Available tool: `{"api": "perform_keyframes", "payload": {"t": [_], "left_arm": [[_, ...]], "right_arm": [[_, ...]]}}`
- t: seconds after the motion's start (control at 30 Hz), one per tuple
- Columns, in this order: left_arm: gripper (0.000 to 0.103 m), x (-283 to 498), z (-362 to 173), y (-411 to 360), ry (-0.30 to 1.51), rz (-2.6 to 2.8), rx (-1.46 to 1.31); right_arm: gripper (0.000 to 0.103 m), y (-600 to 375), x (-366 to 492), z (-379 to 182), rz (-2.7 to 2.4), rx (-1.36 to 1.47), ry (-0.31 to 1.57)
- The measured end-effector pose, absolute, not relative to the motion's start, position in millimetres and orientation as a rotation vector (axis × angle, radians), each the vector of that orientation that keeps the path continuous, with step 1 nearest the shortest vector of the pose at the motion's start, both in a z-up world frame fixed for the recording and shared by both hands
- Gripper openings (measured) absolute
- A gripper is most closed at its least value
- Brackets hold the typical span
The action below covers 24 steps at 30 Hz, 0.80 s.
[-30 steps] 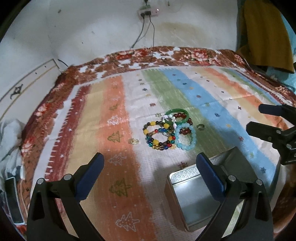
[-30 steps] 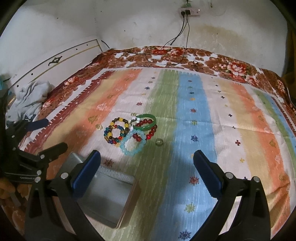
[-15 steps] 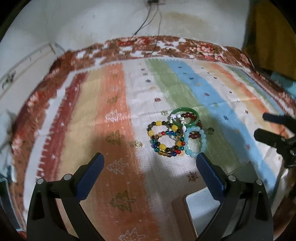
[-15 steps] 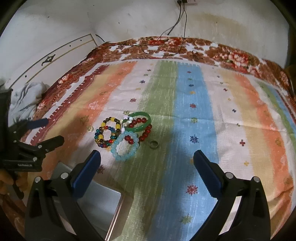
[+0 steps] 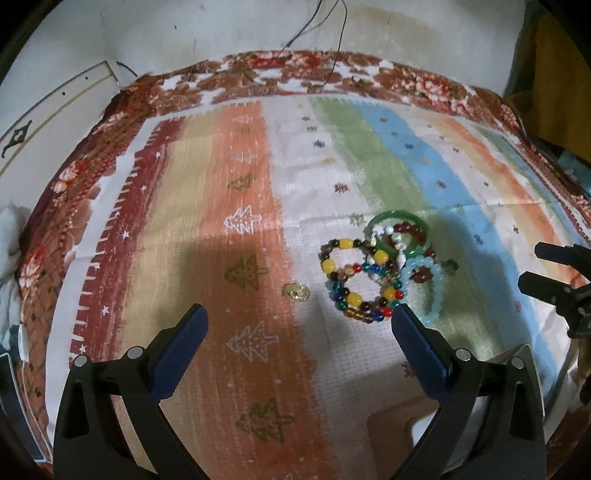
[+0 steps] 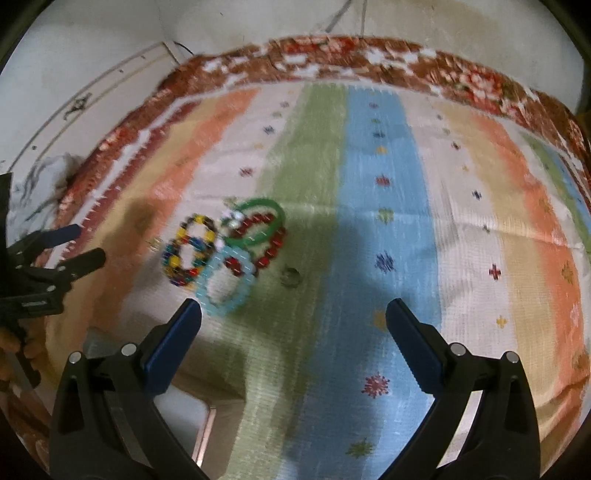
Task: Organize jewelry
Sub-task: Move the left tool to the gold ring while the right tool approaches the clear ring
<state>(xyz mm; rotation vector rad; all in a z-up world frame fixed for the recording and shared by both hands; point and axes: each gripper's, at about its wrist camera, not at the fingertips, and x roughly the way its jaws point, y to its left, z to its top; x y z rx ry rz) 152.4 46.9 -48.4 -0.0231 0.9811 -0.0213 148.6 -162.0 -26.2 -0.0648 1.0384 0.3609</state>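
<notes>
1. Left gripper (image 5: 297, 317): jaws spread wide and empty, held above the striped cloth (image 5: 229, 206); it also shows at the left edge of the right wrist view.
2. Right gripper (image 6: 293, 308): jaws likewise wide apart, holding nothing; its tips enter the left wrist view from the right edge.
3. Jewelry cluster, lying on the white and green stripes: a multicoloured bead bracelet (image 5: 356, 282), a pale blue bead bracelet (image 5: 424, 288), a green bangle (image 5: 400, 232) and a dark red bead bracelet (image 6: 267, 238), all overlapping or touching.
4. Small gold ornament (image 5: 295, 291): alone on the cloth, just left of the multicoloured bracelet.
5. Dark ring (image 6: 290, 276): alone, just right of the cluster.
6. Metal box (image 6: 184, 428): at the near edge, partly hidden behind the gripper fingers; only a corner shows.
7. Surroundings: floral border (image 5: 332, 74), white wall with hanging cables (image 5: 340, 22), crumpled pale cloth (image 6: 48, 173) far left.
8. The right wrist view is motion-blurred.
</notes>
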Motion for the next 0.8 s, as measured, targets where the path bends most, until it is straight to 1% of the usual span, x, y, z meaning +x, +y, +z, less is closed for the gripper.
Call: {"api": "perform_keyframes", "payload": {"t": [0.3,0.43,0.73,0.8], "left_arm": [[0.097,164,-57,49,1.045,-0.022,-0.012],[0.097,171,-62,52,1.072,-0.006,-0.023],[0.096,187,-74,58,1.113,0.000,-0.052],[0.089,191,-78,58,1.127,-0.012,-0.048]], "right_arm": [[0.098,-162,168,-46,0.384,0.001,1.162],[0.098,-158,174,-52,0.362,-0.042,1.181],[0.098,-159,191,-64,0.324,-0.036,1.222],[0.098,-157,195,-67,0.319,-0.043,1.229]]}}
